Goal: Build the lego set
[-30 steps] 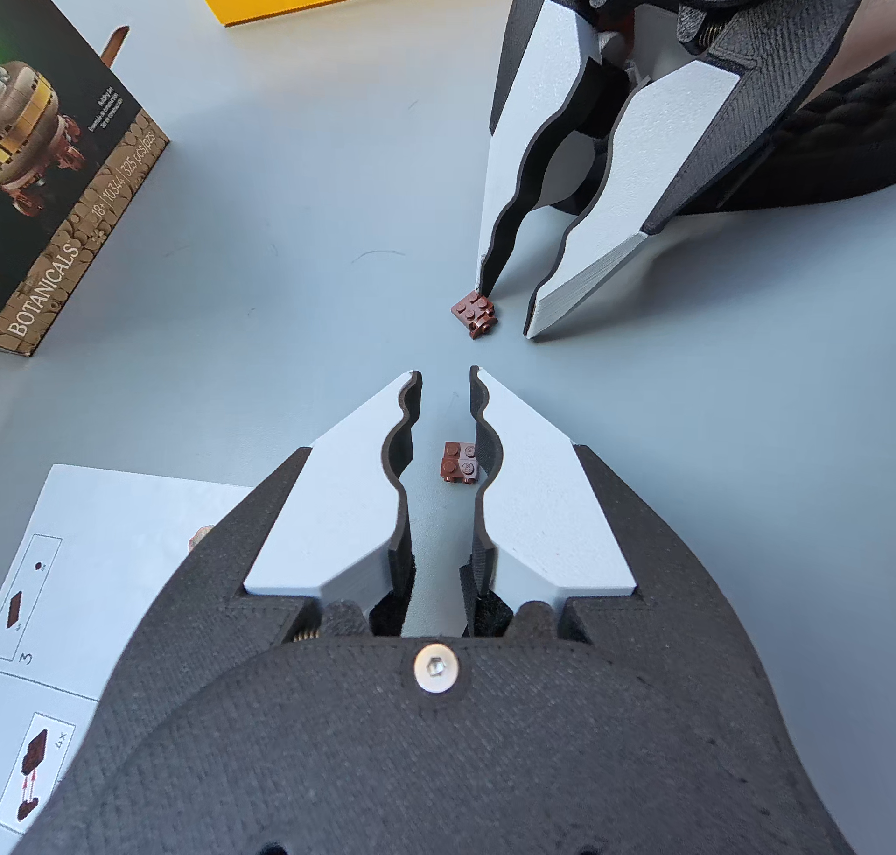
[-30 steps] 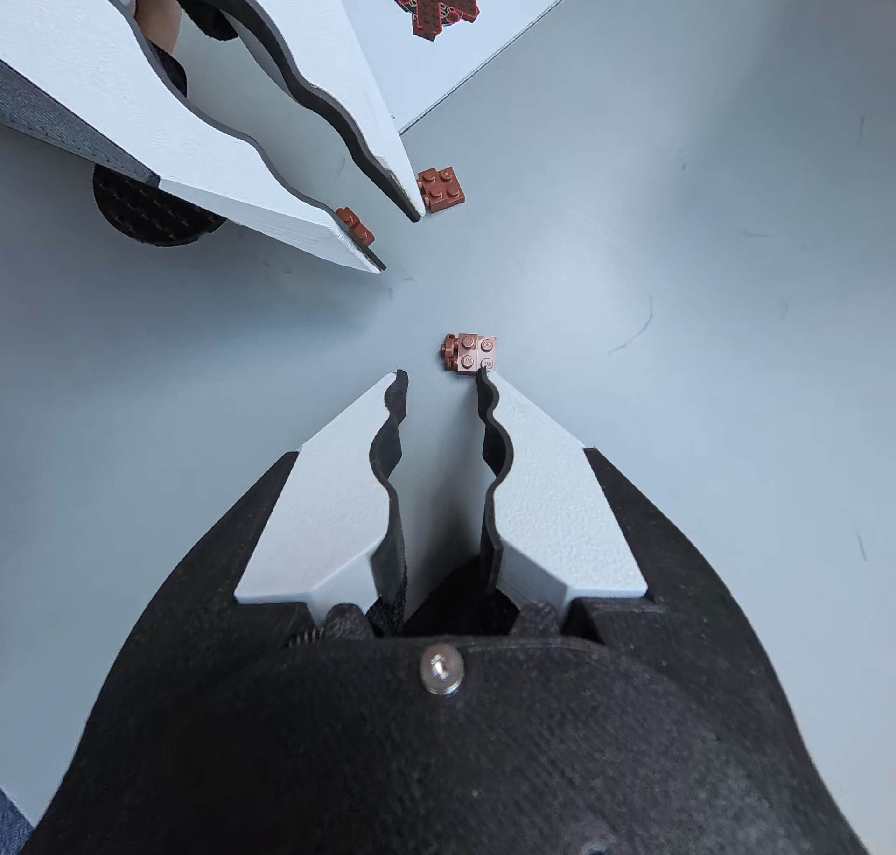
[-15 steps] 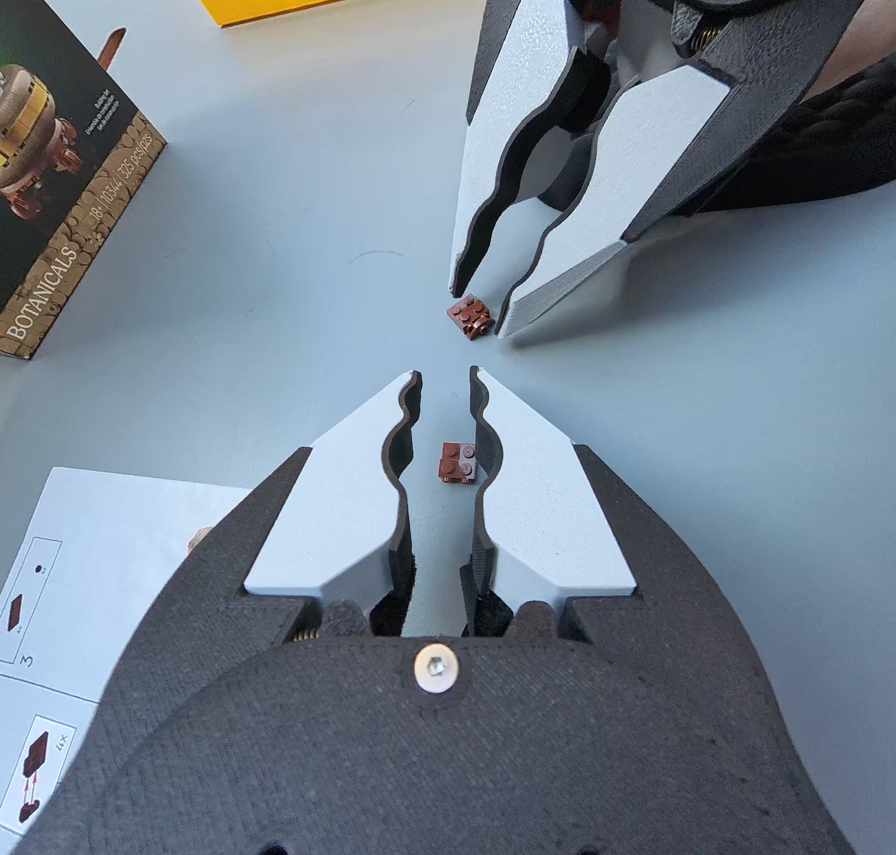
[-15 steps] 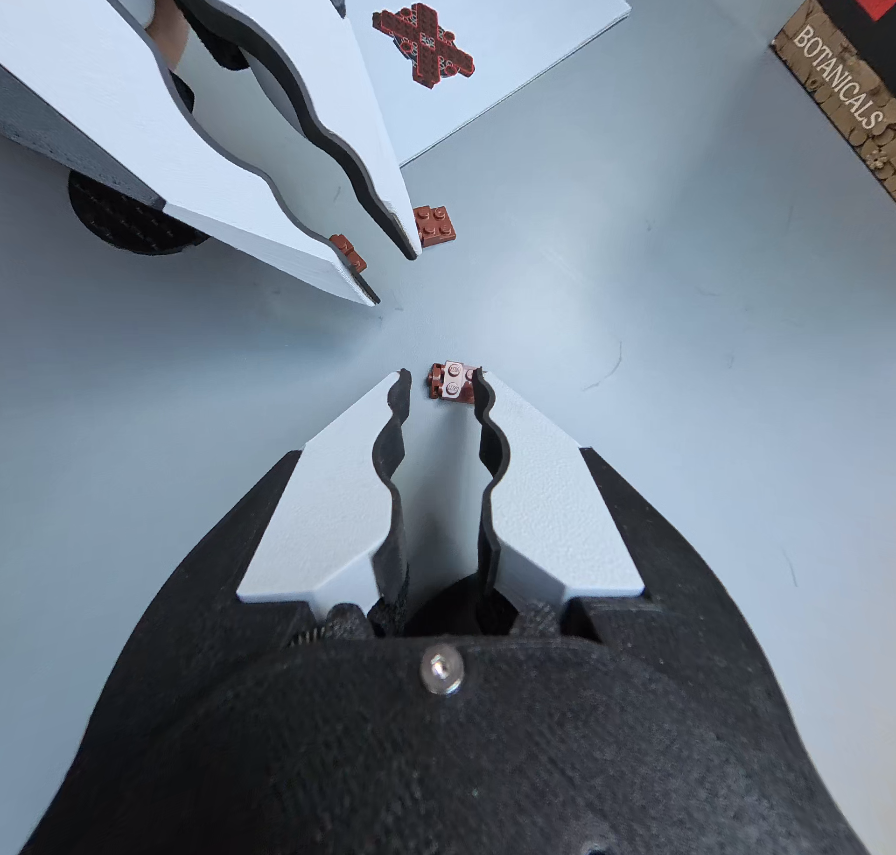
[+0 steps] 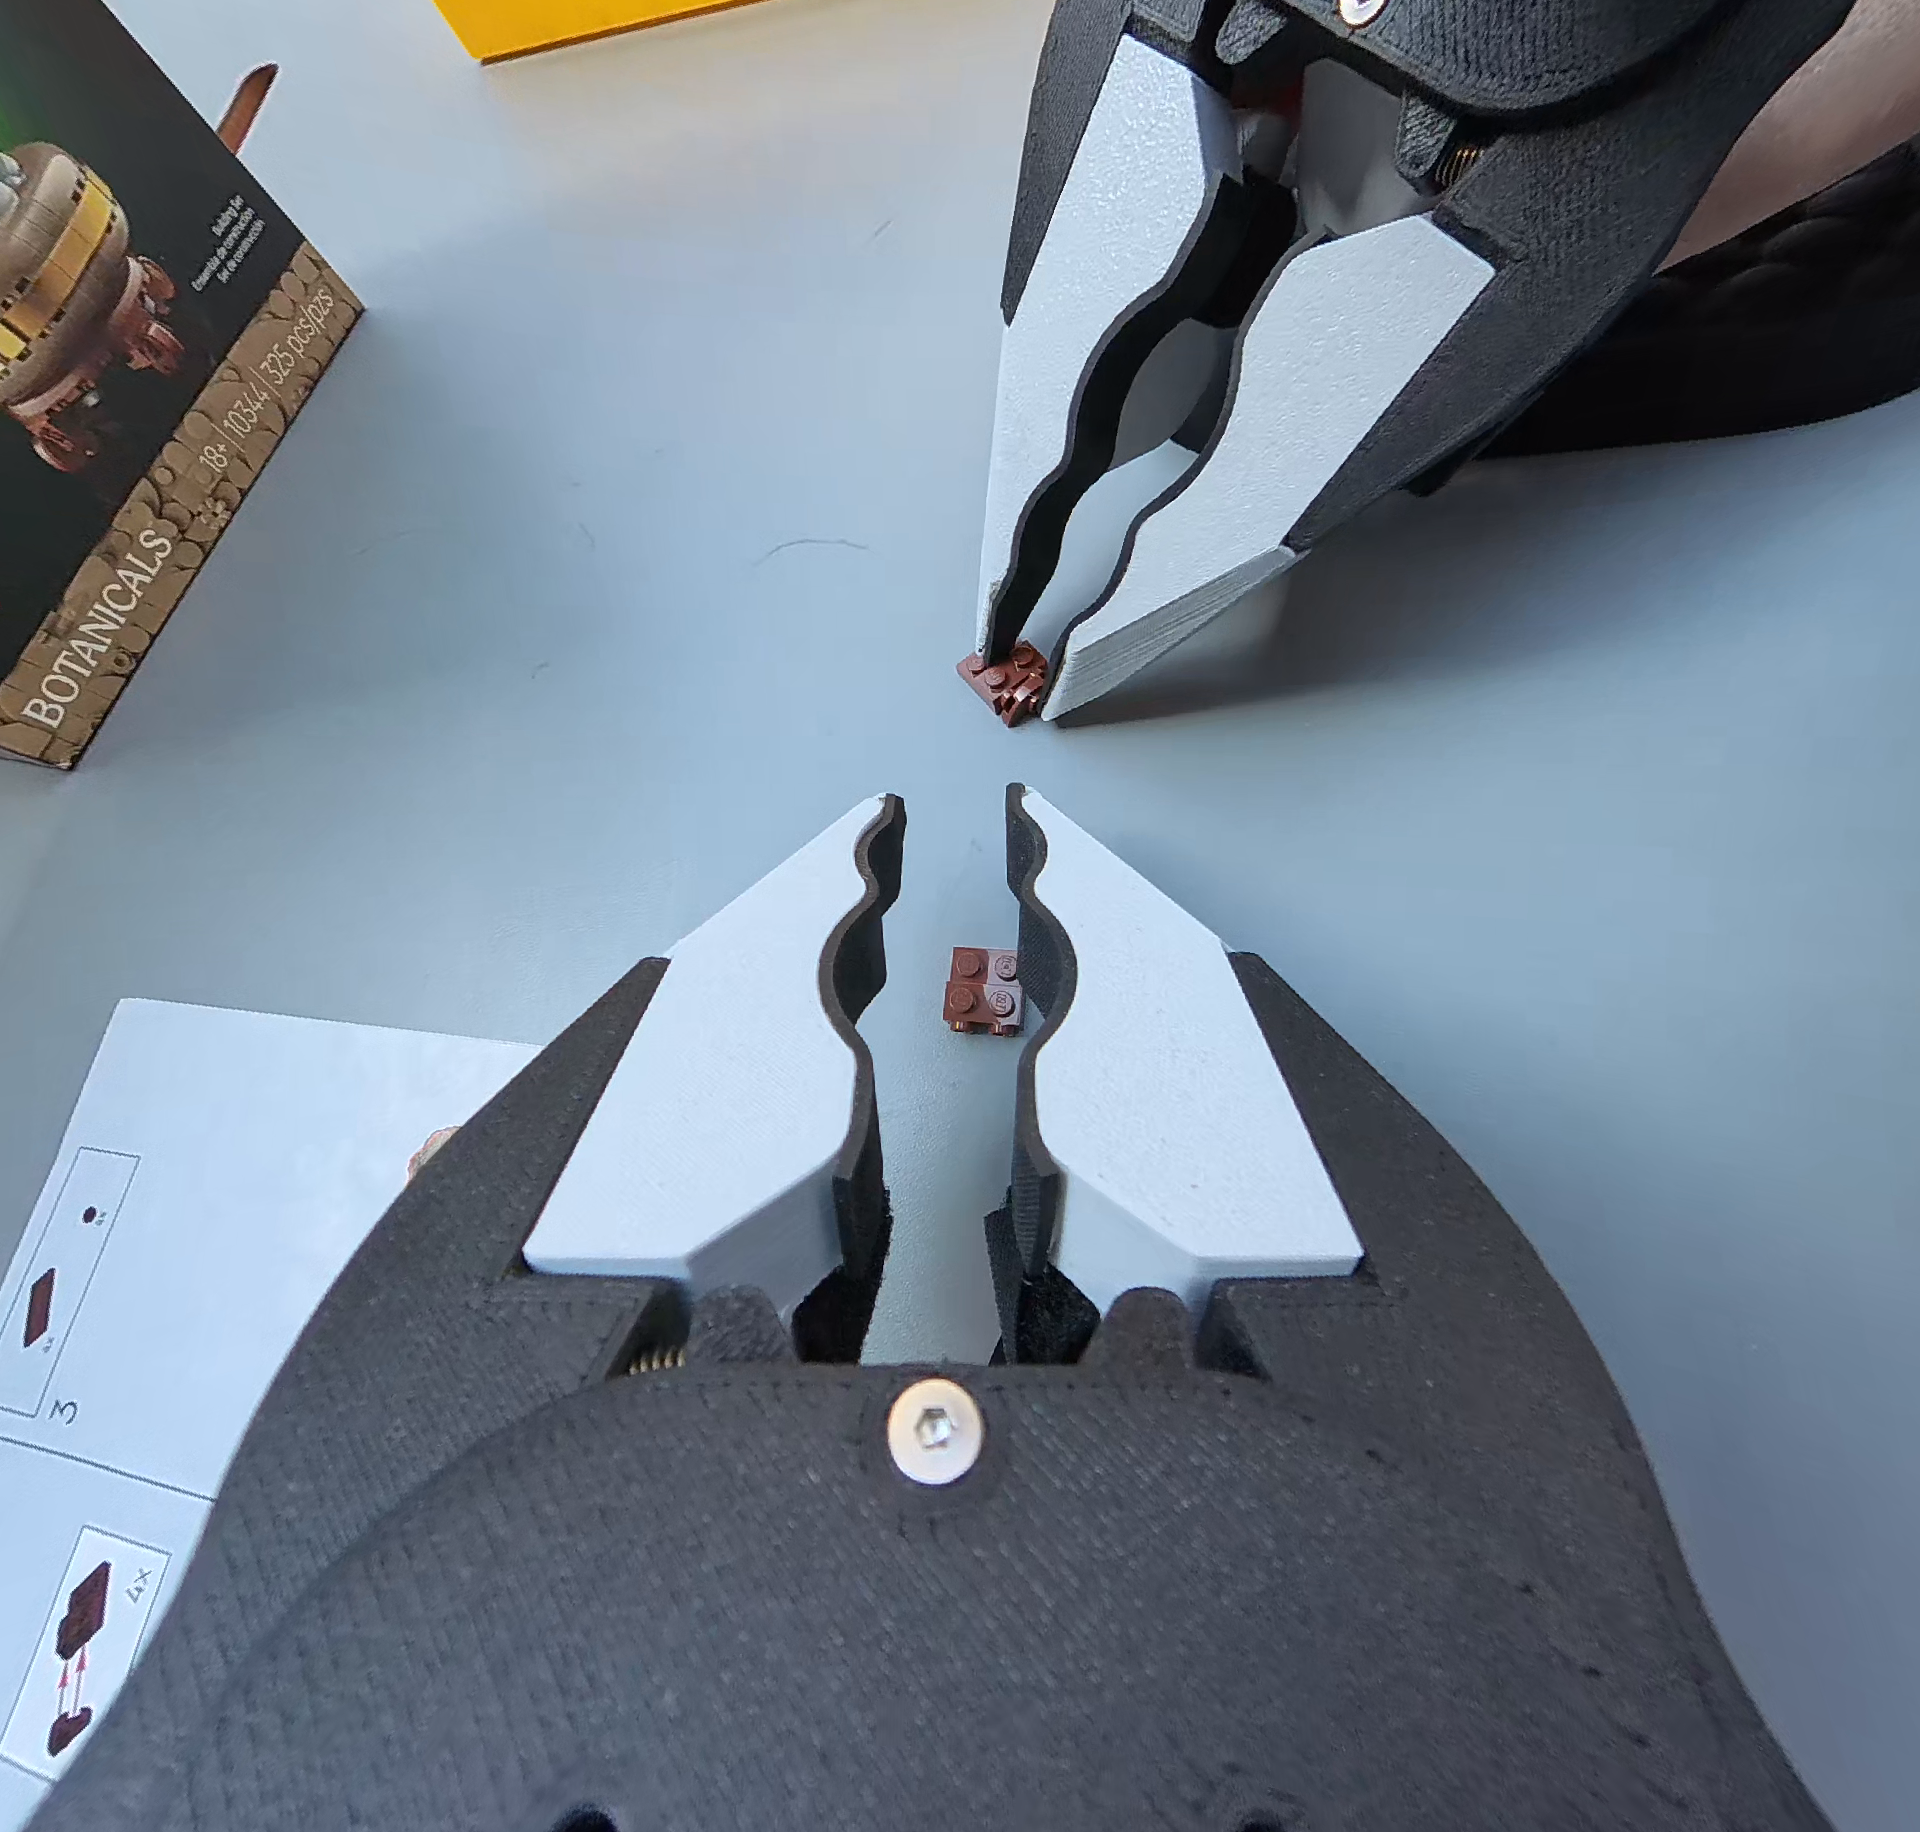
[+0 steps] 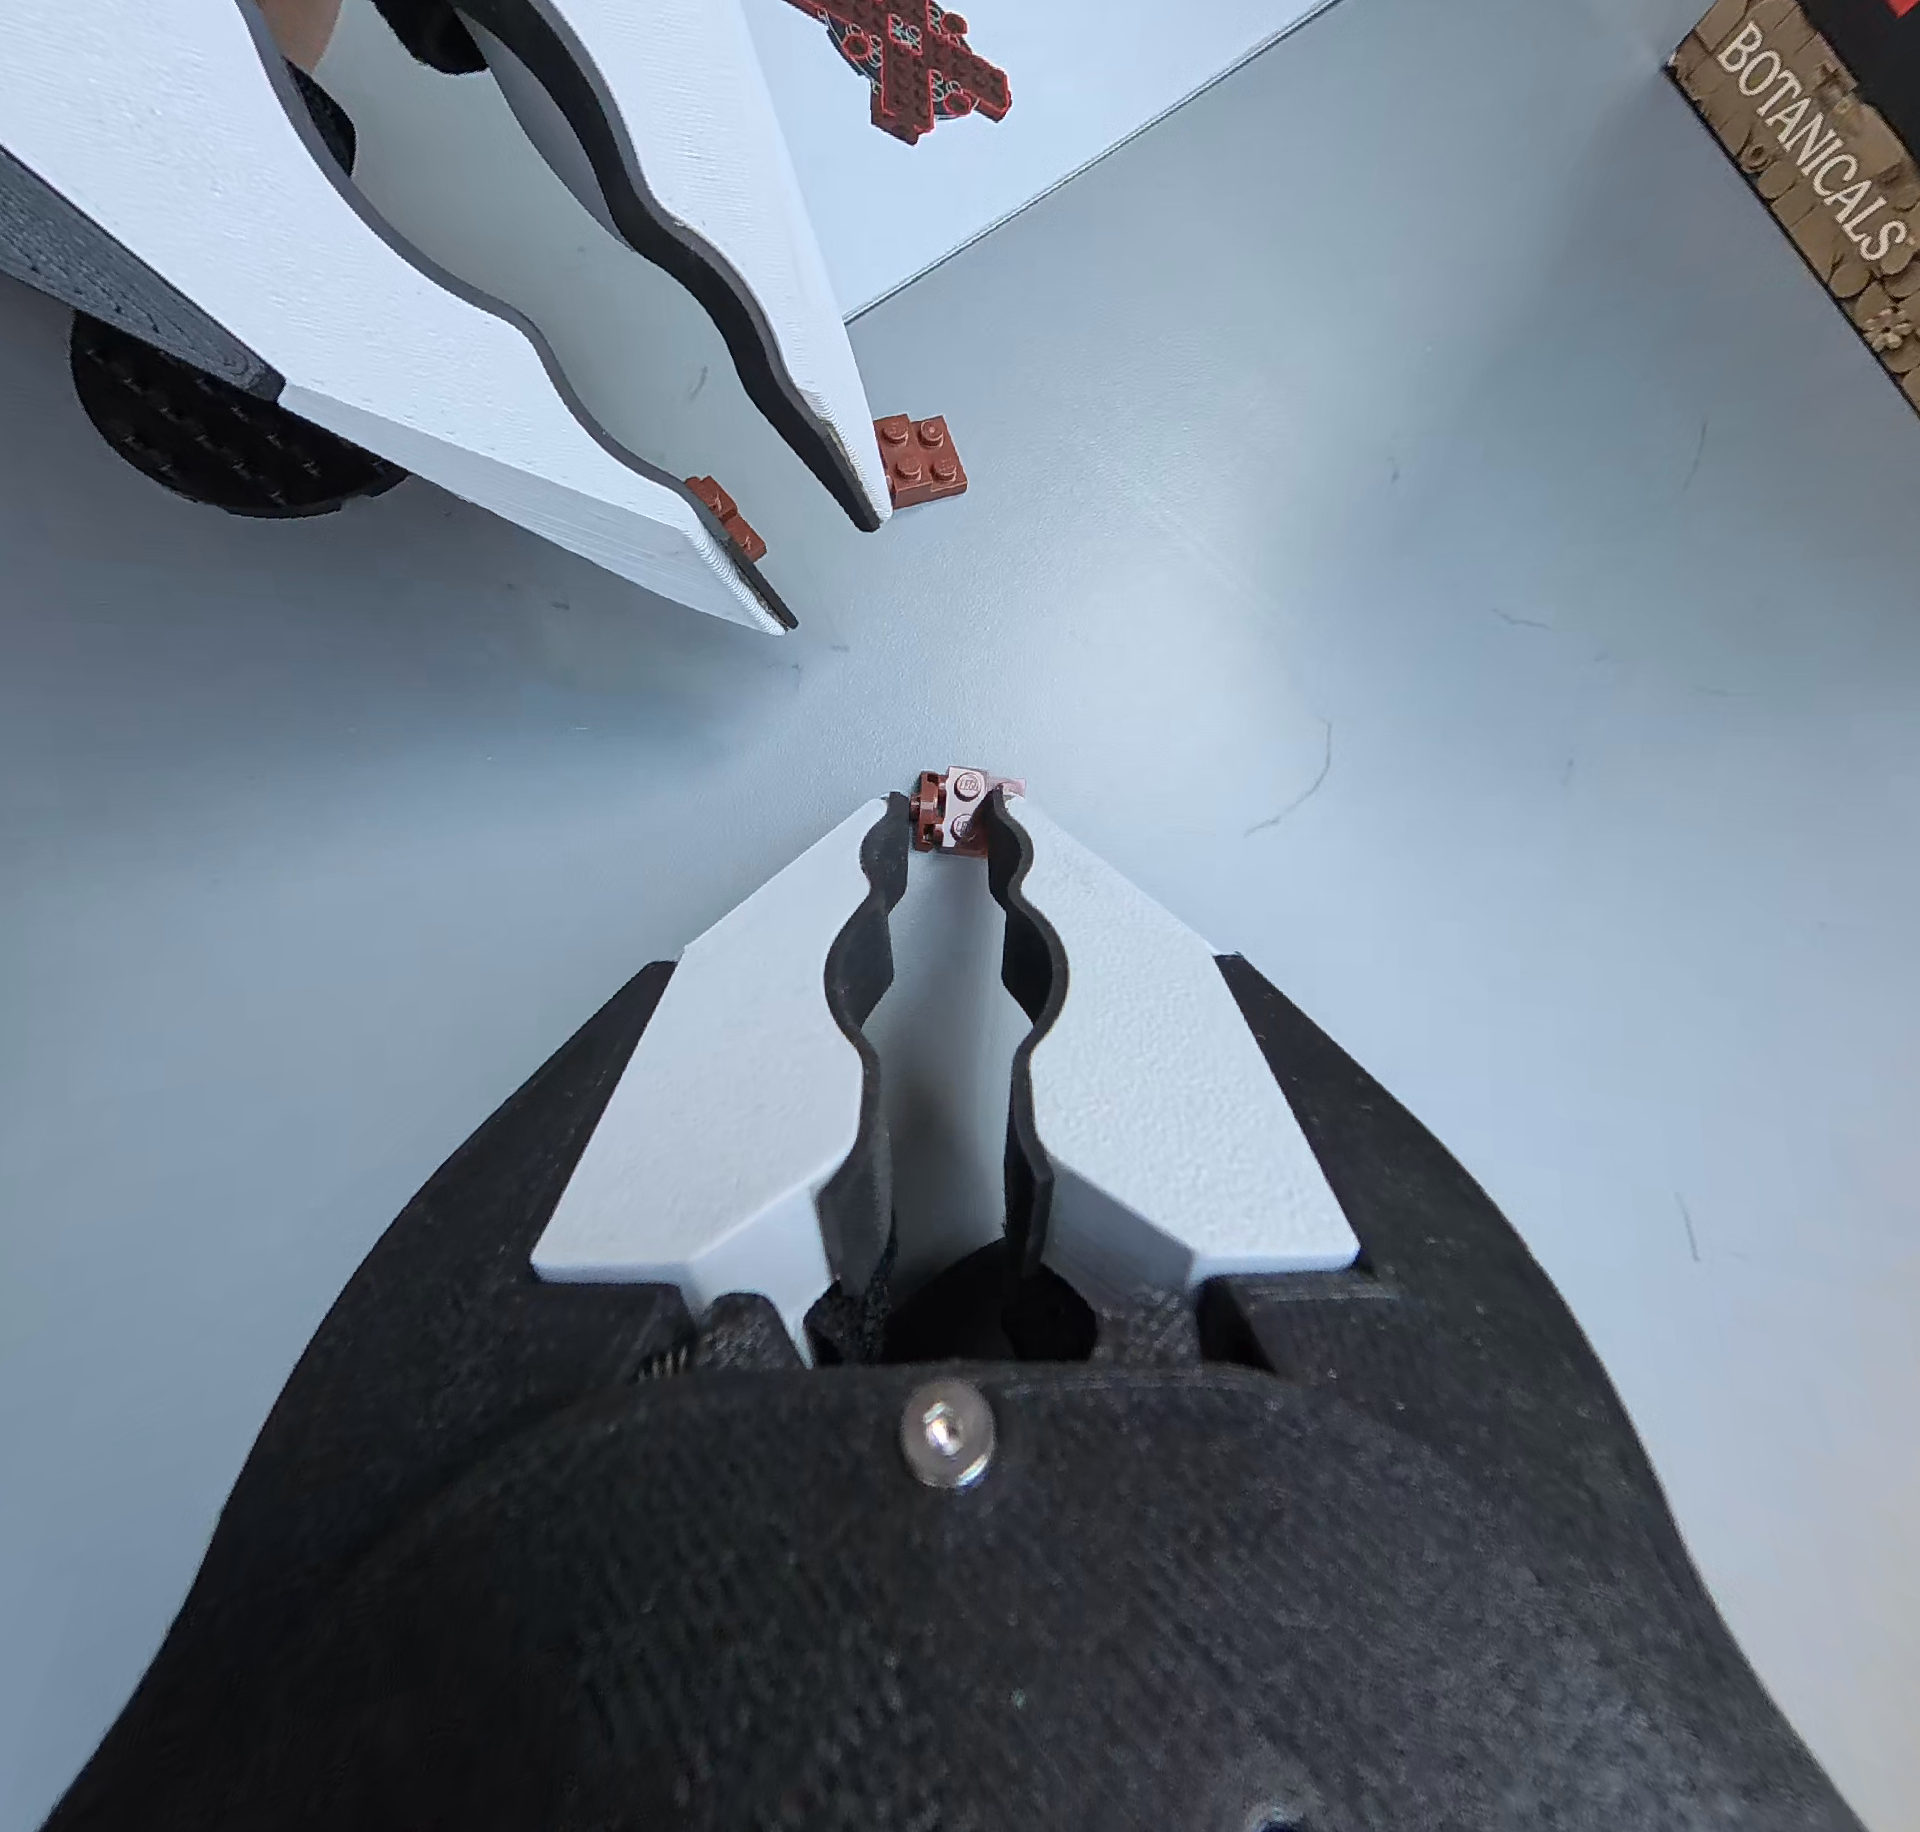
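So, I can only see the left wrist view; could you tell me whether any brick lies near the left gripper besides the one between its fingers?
Observer: Yes. The right wrist view shows a second brown plate on the table, just outside one finger of the left gripper. That finger hides it from you.
Operator: Thank you. What does the far part of the instruction page show?
Observer: The instruction page has a picture of a brown cross-shaped build.
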Motion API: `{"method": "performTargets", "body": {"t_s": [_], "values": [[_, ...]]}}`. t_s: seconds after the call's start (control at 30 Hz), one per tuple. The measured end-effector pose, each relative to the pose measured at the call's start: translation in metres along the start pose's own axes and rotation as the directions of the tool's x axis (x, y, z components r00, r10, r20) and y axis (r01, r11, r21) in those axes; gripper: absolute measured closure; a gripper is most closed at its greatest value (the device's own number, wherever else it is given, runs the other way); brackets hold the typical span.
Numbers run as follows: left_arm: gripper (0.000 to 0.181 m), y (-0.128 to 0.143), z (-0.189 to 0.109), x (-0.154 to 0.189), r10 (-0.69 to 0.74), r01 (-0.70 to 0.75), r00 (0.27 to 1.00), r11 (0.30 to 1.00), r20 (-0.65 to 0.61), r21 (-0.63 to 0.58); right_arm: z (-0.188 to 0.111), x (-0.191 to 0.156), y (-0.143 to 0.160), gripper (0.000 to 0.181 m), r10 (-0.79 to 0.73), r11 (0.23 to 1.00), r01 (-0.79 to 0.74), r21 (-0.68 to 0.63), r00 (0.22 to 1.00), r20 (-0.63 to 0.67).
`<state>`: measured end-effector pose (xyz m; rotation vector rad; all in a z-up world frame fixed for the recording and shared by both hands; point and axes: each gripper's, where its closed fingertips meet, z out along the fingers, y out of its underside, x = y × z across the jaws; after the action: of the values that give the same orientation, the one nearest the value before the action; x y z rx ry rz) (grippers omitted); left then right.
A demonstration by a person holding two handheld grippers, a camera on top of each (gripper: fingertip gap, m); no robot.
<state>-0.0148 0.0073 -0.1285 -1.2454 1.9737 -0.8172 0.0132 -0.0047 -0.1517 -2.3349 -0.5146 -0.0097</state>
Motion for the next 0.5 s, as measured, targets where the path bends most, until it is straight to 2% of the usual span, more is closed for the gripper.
{"method": "performTargets", "body": {"t_s": [0.23,0.5], "values": [[0.164,0.0000,0.0003,0.0004,-0.002,0.002,1.000,1.000,0.000,0.000,0.0003,-0.0005,0.0009,0.167,0.038,0.999,-0.038,0.001,0.999,0.039],[0.159,-0.0027,-0.0005,0.0002,-0.013,0.014,1.000,0.999,-0.007,0.030,-0.0004,-0.0037,0.0003,0.168,-0.023,1.000,0.022,0.018,0.999,0.049]]}}
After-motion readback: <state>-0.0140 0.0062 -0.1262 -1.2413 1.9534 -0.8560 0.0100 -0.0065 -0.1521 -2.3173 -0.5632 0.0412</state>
